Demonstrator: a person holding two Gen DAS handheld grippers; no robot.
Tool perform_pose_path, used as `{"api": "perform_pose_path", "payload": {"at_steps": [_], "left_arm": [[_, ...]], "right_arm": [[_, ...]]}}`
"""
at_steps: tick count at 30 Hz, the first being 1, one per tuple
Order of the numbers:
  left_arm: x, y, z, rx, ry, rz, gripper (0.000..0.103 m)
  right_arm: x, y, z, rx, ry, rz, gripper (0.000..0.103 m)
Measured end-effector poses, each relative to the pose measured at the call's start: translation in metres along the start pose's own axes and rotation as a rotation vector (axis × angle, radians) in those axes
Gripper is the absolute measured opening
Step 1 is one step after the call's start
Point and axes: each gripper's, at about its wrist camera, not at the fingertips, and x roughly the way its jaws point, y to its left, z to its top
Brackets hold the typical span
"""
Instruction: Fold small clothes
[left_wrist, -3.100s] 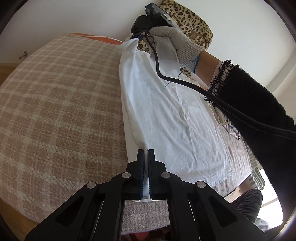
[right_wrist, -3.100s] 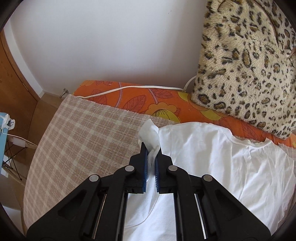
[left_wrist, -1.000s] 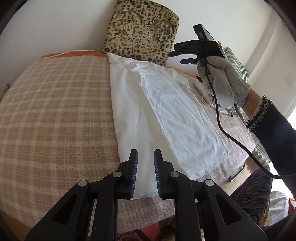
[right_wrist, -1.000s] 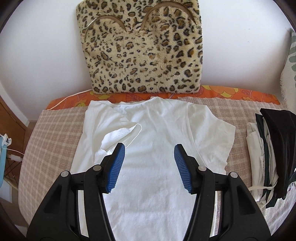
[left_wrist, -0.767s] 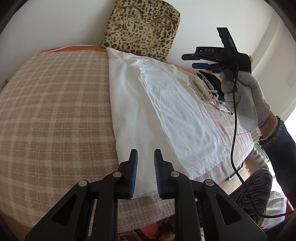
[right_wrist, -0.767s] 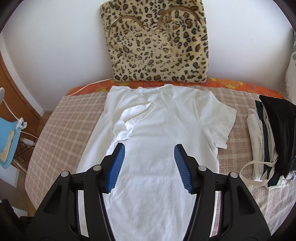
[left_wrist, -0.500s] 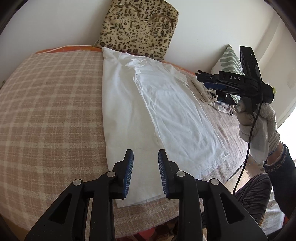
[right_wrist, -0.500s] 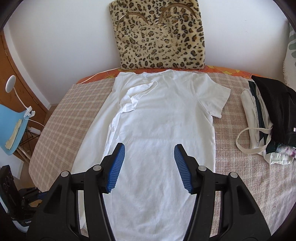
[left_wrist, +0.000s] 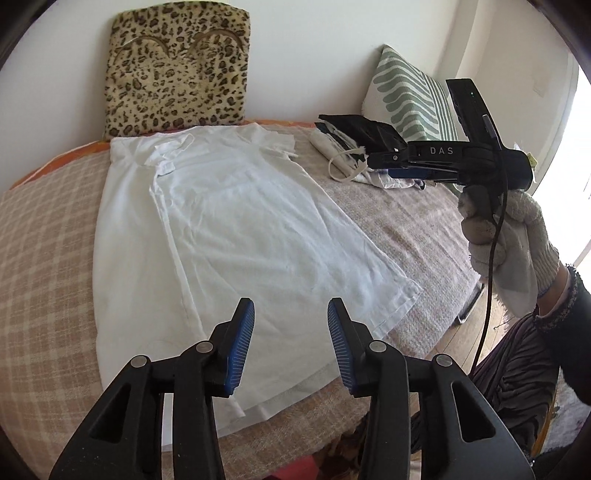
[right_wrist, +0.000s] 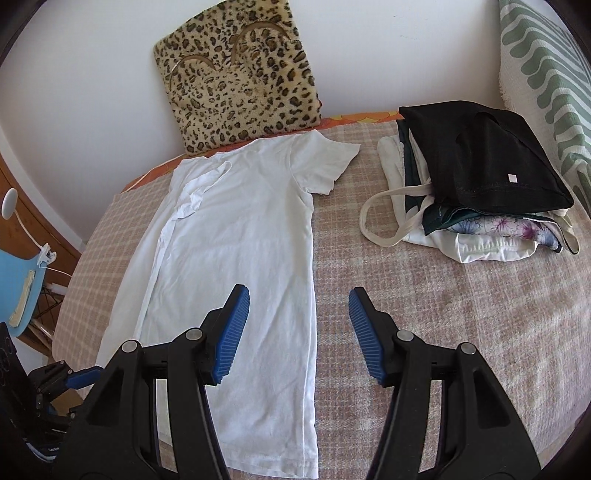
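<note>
A white T-shirt (left_wrist: 236, 229) lies flat on the checked bed cover, neck towards the wall, its left side and sleeve folded in over the body. It also shows in the right wrist view (right_wrist: 236, 236), where the right sleeve lies spread out. My left gripper (left_wrist: 291, 325) is open and empty above the shirt's hem. My right gripper (right_wrist: 297, 314) is open and empty above the shirt's right edge. In the left wrist view the right gripper (left_wrist: 384, 162) hangs in a gloved hand at the right, above the bed.
A leopard-print cushion (right_wrist: 236, 74) leans on the wall behind the shirt. A pile of folded clothes with a black garment on top (right_wrist: 476, 173) lies at the right. A green-striped pillow (left_wrist: 410, 99) stands behind it. The bed's front edge (left_wrist: 314, 413) is close below.
Both grippers let go of the shirt's left side, which now lies folded over. Both pulled back towards the hem; the left opened wider and the right swung to the right.
</note>
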Motion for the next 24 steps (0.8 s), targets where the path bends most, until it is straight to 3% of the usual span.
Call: {"api": "perform_pose_path", "payload": {"at_steps": [5, 16, 24], "left_arm": [[0.018, -0.041, 0.000, 0.116, 0.020, -0.024, 0.040], [0.070, -0.104, 0.004, 0.178, 0.080, -0.140, 0.040], [0.098, -0.134, 0.005, 0.237, 0.122, -0.116, 0.045]], "right_arm": [[-0.016, -0.031, 0.005, 0.075, -0.029, 0.026, 0.059], [-0.045, -0.064, 0.026, 0.099, -0.080, 0.076, 0.060], [-0.029, -0.075, 0.069, 0.069, -0.073, 0.158, 0.060]]}}
